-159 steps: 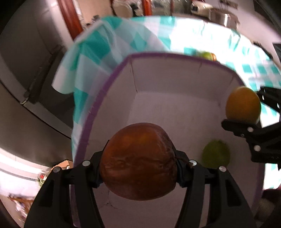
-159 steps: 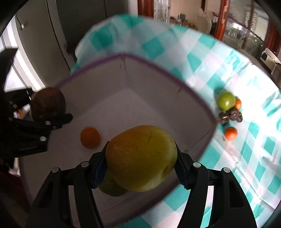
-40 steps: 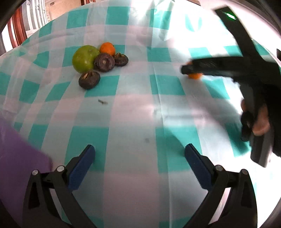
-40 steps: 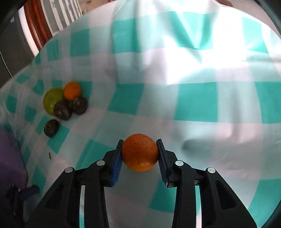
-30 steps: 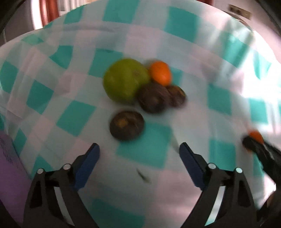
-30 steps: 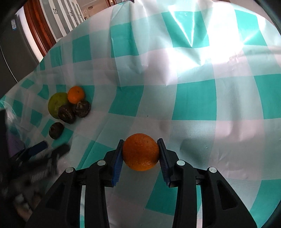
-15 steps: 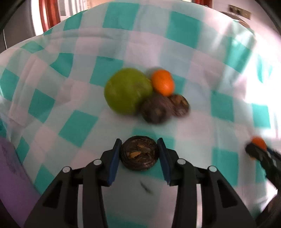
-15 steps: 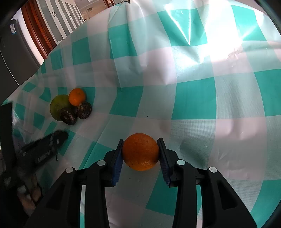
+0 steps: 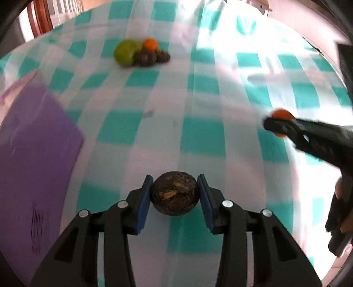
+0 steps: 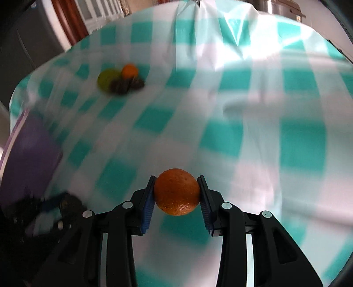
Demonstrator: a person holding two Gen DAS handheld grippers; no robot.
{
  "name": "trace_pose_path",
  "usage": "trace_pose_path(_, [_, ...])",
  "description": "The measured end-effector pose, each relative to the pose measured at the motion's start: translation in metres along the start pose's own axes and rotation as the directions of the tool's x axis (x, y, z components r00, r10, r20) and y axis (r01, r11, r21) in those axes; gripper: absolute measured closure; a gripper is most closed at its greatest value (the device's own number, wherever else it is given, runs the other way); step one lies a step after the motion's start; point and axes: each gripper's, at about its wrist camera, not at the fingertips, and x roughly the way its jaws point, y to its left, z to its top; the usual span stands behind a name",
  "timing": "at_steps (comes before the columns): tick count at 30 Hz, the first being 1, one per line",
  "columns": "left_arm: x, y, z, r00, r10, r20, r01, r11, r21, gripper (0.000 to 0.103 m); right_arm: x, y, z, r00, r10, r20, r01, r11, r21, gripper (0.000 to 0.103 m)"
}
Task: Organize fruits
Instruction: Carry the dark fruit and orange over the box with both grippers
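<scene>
Both grippers loaded above the checked cloth.
My left gripper point(image 9: 175, 194) has its jaws clamped on a dark wrinkled fruit point(image 9: 174, 196); my right gripper point(image 10: 176, 195) pinches an orange point(image 10: 176, 194). Far left sit a green fruit point(image 9: 125, 53), small orange point(image 9: 150, 43) and two dark fruits point(image 9: 144, 57); the purple box point(image 9: 33, 159) is near left.

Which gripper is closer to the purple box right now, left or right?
Left. The left gripper sits just right of the purple box; the right gripper is further right, across the checkered tablecloth.

A home dining room: checked tablecloth point(image 10: 220, 92), wooden door frame point(image 10: 70, 22), steel pot point(image 10: 278, 8) behind.
</scene>
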Motion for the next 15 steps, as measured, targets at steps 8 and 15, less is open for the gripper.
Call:
trace_pose_path(8, [-0.064,0.002,-0.002,0.993,0.047,0.111,-0.052,0.998,0.038,0.061,-0.043,0.002,-0.058,0.999,0.032,-0.029,-0.034,0.998,-0.053,0.066])
trace_pose_path(15, [-0.1,-0.013,-0.002,0.985,0.031,0.169,-0.046,0.996,0.08,0.061,-0.056,-0.001,-0.074,0.999,0.031,-0.04,-0.034,0.997,-0.067,0.066])
